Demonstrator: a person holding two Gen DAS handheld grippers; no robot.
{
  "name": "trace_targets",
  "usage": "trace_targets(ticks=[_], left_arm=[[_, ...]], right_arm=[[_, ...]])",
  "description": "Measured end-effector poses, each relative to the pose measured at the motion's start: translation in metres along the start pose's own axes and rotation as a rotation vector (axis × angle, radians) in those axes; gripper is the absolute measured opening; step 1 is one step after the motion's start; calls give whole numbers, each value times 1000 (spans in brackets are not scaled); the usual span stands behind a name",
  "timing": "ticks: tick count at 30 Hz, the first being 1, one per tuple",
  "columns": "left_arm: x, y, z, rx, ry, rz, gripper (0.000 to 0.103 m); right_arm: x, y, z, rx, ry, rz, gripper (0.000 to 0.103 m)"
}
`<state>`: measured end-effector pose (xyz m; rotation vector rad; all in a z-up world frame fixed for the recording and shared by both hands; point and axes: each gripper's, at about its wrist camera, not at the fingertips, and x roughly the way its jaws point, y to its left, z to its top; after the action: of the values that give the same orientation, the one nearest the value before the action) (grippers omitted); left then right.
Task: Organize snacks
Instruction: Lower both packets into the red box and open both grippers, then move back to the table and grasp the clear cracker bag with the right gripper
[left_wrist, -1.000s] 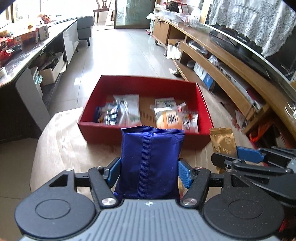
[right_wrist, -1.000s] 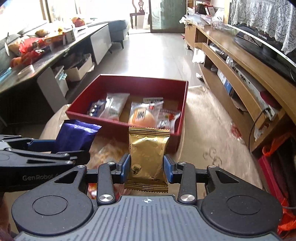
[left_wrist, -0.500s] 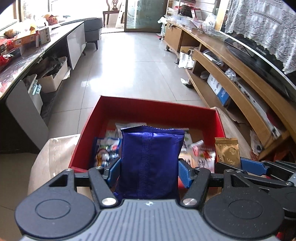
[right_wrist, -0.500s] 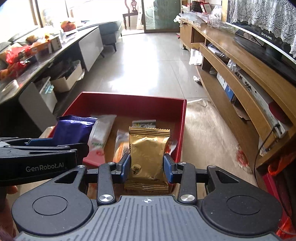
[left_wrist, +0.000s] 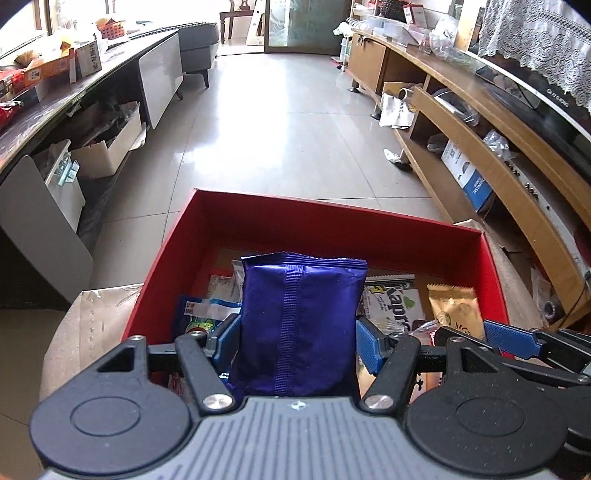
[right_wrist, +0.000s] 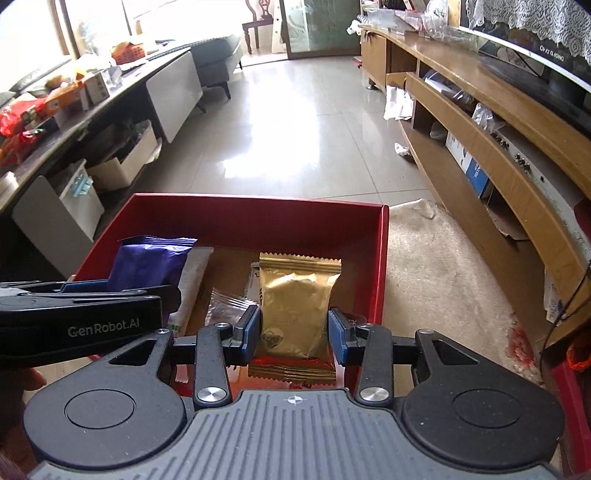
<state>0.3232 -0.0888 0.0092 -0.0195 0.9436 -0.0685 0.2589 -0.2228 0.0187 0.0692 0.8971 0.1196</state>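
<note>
My left gripper is shut on a dark blue snack packet and holds it upright over the red box. My right gripper is shut on a gold snack packet and holds it over the right part of the same red box. The gold packet also shows in the left wrist view, and the blue packet in the right wrist view. Several wrapped snacks lie on the box floor, partly hidden by the packets.
The box stands on a low table with a beige cover. A long wooden TV shelf runs along the right. A dark counter with boxes runs along the left. Tiled floor lies beyond the box.
Both grippers have moved forward with their packets, from in front of the red box's near wall to over its inside. Both stay shut.
</note>
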Motion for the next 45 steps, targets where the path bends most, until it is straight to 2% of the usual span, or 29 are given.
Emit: trace_targets(ticks=[3,9,15,22,26,28,32,35,40,45], left_arm=[[5,1,0,-12,10,0,60],[0,2,3,-15,-1,6,61],[-5,4,3,-26,8,4,62],[-31,11,-7,-33,7,0,62],[-47,18,-19,-44,14,-14,63],[-55,21,-25,-50,25,-28,65],[-73,27,-41,-43,26,-39,66],[-83,34,-54,-42,34,-36,67],[-89,47,-72,-63,66,-31,67],[-94,59,-79,-81,74,-42,67]], right_arm=[[3,0,0,-4,-4,-13,51],[0,-3,3,4,-18,-19,61],[-4,-1,4,-10,-24,-20,62],[-24,8,0,-40,-25,-23,66],[-42,20,-8,-102,-22,-37,69],[-52,26,-16,-136,-15,-22,77],[-70,41,-40,-218,24,45,79],[-71,46,-55,-239,85,102,85],[-56,42,-62,-138,174,114,85],[-45,44,-60,-90,205,182,87]])
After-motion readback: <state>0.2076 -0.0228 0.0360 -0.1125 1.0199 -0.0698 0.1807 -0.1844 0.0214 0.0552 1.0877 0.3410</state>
